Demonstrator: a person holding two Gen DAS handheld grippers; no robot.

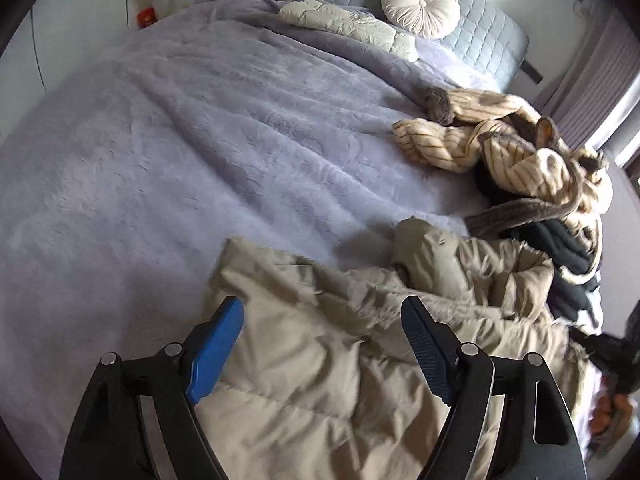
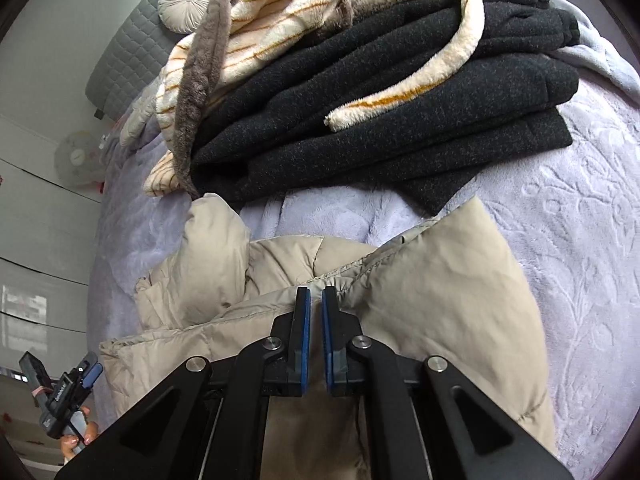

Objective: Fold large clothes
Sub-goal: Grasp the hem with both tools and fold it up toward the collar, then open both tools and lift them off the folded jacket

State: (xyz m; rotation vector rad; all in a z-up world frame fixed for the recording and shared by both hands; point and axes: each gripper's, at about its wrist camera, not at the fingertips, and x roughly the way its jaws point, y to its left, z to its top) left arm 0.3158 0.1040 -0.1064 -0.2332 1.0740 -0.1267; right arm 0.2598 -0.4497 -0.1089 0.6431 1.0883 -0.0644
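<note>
Jacket (image 1: 320,360) first: a beige puffy one, lying rumpled across the lower middle and lower right of my left view, on the lilac blanket (image 1: 160,160) that covers the bed. At the lower left of that view my left gripper (image 1: 324,336) hangs over the jacket's left edge, its jaws spread wide with padded cloth below them and nothing pinched. Toward the right of the same view sits a heap of striped fleece (image 1: 512,148) over dark folded clothes.

In my right view the jacket (image 2: 440,300) fills the lower middle, with a stitched hem running up and to the right just past the fingertips. My right gripper (image 2: 316,300) has its jaws pressed almost together at that hem; I cannot tell whether they pinch a thin fold of it or nothing. Above lies the dark stack (image 2: 400,120).

I judge the jacket light, soft and springy, with a smooth shell that may slip and puff back after a fold. The stitched hem and seams look like the firmest holds, so I would grip there, one corner per gripper.
</note>
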